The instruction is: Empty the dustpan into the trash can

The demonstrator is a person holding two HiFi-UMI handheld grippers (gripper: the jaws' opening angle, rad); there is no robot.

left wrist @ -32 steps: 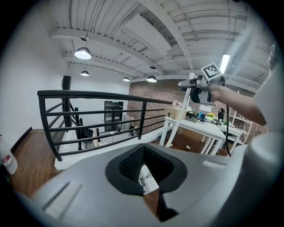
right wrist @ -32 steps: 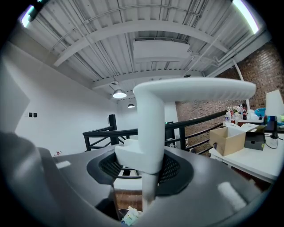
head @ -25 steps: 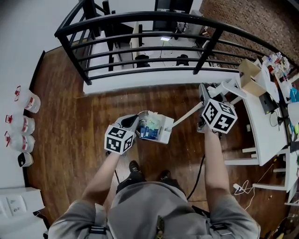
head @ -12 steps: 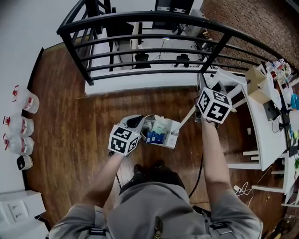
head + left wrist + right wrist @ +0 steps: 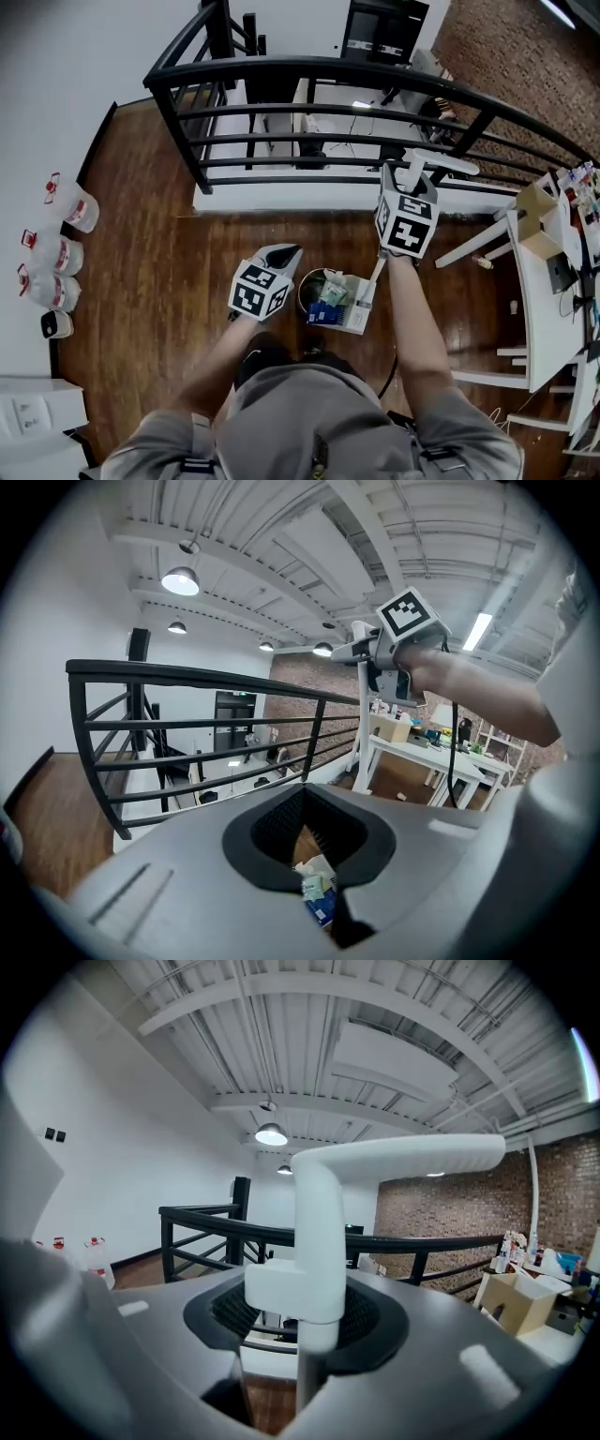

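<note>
The person's 2 forearms are reaching forward over the wooden floor point(image 5: 150, 253). The left gripper point(image 5: 306, 840) is hanging just beside the dustpan point(image 5: 356, 319), released, with its jaws apart and nothing pressed between them (the litter point(image 5: 328, 296) is showing through the gap). The white dustpan is sitting level in front of the person, between the 2 grippers, loaded with blue, green and white scraps. A dark round rim point(image 5: 301, 298) is showing at its left edge; I cannot tell if it is the trash can. The right gripper point(image 5: 302, 1324) is clenching the dustpan's white handle point(image 5: 319, 1232), which is rising upright between the pads and bending over at the top. Beyond, a black railing point(image 5: 309, 70) is curving across. 3 jugs point(image 5: 52, 251) are standing by the left wall, and a white desk point(image 5: 539, 281) is standing on the right.
</note>
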